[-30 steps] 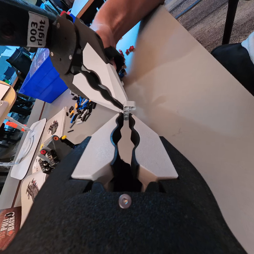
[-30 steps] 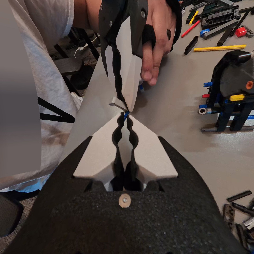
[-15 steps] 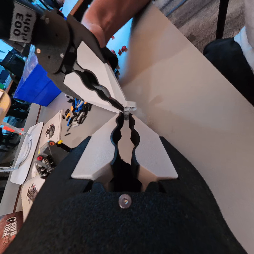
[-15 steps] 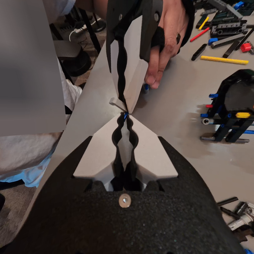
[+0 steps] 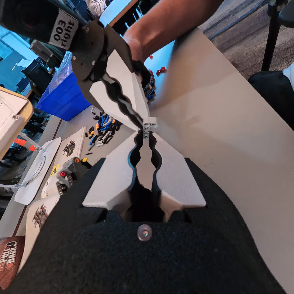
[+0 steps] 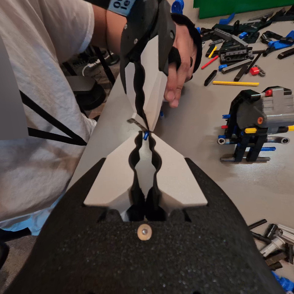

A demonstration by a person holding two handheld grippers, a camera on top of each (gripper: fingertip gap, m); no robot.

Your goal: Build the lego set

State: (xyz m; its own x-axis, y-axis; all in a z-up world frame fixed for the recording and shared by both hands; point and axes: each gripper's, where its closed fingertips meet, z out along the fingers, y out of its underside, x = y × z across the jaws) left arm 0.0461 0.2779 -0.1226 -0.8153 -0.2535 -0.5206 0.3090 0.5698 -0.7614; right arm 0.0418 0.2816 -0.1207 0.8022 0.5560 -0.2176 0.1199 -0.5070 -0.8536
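Observation:
My left gripper is shut on a light grey L-shaped lego piece, held above the table. My right gripper is shut on a small blue pin. The two grippers meet tip to tip, and the pin touches the grey piece. In the left wrist view the right gripper comes in from the upper left. In the right wrist view the left gripper comes down from above. A partly built black and grey model stands on the table to the right and also shows in the left wrist view.
Loose lego pieces and a yellow axle lie at the far right. Another pile, instruction sheets and a blue bin lie left. The table edge runs close by the person's white shirt. My left and right fingertips are right by each other.
Both grippers stay shut and tip to tip. The pair has tilted and shifted slightly, so the model and loose pieces sit differently in both views.

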